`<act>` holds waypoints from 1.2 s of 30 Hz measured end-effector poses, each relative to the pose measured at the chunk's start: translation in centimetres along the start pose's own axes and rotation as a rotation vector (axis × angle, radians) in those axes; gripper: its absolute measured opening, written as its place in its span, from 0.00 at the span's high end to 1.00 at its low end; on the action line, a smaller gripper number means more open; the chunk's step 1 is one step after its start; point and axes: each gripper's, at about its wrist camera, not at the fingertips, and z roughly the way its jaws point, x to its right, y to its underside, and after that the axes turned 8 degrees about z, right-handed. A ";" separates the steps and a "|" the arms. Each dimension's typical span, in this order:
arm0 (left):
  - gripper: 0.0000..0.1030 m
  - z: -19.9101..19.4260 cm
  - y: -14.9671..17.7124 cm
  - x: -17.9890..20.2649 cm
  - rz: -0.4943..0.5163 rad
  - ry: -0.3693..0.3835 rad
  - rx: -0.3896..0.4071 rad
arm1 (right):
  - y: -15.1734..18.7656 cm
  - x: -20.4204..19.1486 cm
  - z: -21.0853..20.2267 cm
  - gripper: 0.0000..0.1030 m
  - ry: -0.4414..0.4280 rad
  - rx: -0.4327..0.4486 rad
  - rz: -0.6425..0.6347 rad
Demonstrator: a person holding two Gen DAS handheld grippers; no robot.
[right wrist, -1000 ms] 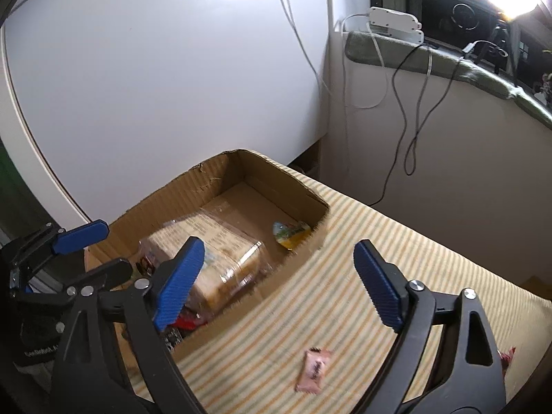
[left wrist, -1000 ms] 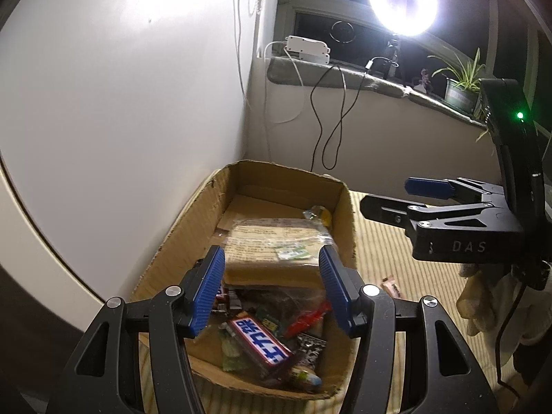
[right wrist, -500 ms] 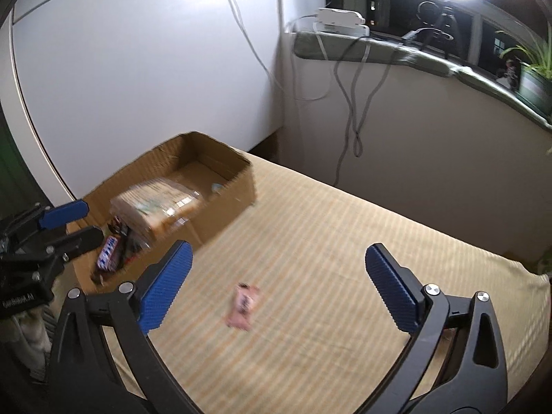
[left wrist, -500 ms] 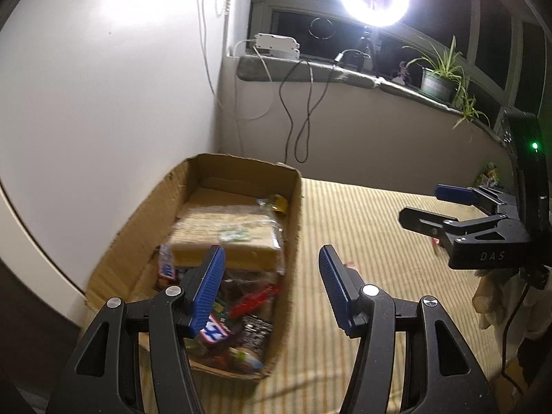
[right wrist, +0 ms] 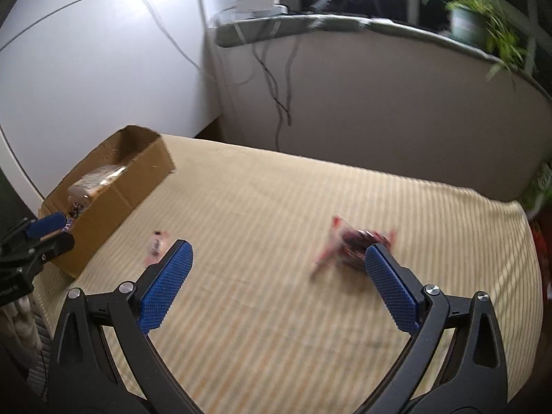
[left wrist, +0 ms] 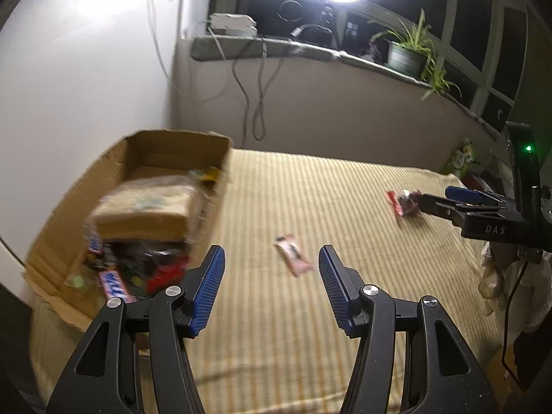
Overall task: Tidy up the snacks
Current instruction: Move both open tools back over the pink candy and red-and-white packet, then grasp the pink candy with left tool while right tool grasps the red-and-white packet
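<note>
In the left wrist view, the left gripper (left wrist: 272, 288) fills the lower middle of the frame, its blue-padded fingers (left wrist: 208, 291) spread wide with nothing between them. Just above the gap lies a small pink snack wrapper (left wrist: 293, 259) on the beige striped cloth (left wrist: 310, 345). At left centre, an open brown cardboard box (left wrist: 69, 207) holds a clear-wrapped tan packet (left wrist: 145, 212) and mixed candy bars (left wrist: 114, 281). At right centre, the right gripper (left wrist: 445, 203) reaches in, its tips beside a red-and-dark crumpled wrapper (left wrist: 403, 203).

In the right wrist view, the right gripper (right wrist: 277, 283) spans the lower frame, fingers parted and empty. The blurred red-and-dark wrapper (right wrist: 352, 243) lies just above the right-hand fingertip; whether they touch is unclear. The pink wrapper (right wrist: 157, 243) sits near the left-hand fingertip, the box (right wrist: 114, 193) at left centre.
</note>
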 end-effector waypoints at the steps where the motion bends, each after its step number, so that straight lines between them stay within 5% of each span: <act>1: 0.46 0.3 0.1 0.4 0.002 0.013 -0.007 | 0.3 0.7 0.0 0.03 0.004 -0.005 0.011; 3: 0.46 1.1 0.2 1.4 0.009 0.042 -0.028 | 0.7 1.9 0.4 0.10 0.015 -0.027 0.032; 9: 0.49 3.2 0.5 3.1 0.017 0.098 -0.081 | 0.9 4.6 1.2 0.12 0.027 -0.049 0.080; 26: 0.49 8.5 -0.2 2.8 -0.012 0.049 -0.180 | -1.8 6.3 7.1 0.12 0.102 -0.113 0.095; 36: 0.68 9.5 -0.2 2.8 0.018 0.019 -0.191 | -2.4 6.1 8.8 0.12 0.112 -0.136 0.103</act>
